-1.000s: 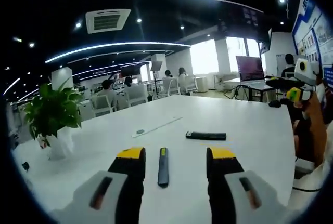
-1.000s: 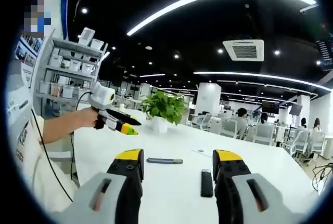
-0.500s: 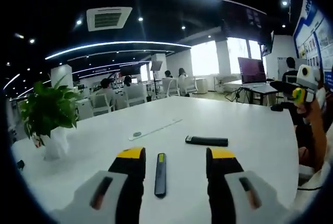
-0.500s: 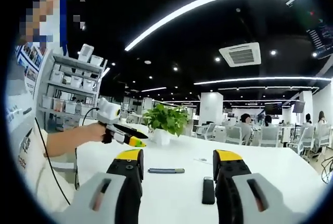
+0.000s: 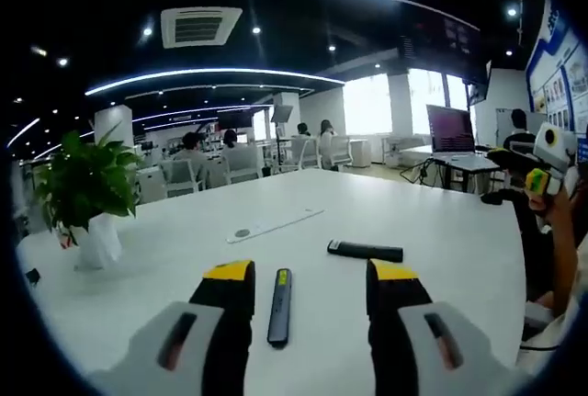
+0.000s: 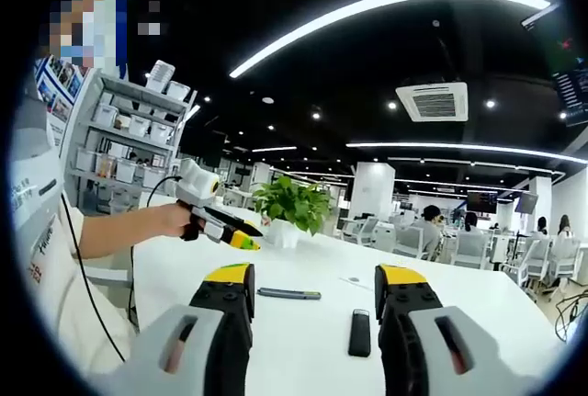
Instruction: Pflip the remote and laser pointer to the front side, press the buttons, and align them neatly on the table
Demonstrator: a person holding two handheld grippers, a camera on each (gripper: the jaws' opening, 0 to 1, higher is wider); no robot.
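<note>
On the white bench point(image 5: 432, 221) the laser pointer point(image 5: 278, 306) lies flat between the parted jaws of the left gripper point(image 5: 310, 278), touching neither, and the black remote point(image 5: 365, 251) lies crosswise beyond it, well apart. Bare bench surface runs on all sides of both, out to the near edge at the right of the left gripper view. In the right gripper view the right gripper point(image 6: 318, 281) hangs with jaws spread and nothing between them, the remote point(image 6: 359, 333) lying beside its right jaw; the laser pointer point(image 6: 288, 294) lies past its left jaw. A potted plant point(image 5: 85, 196) stands near the far corner. Which face either device shows is too small to tell.
</note>
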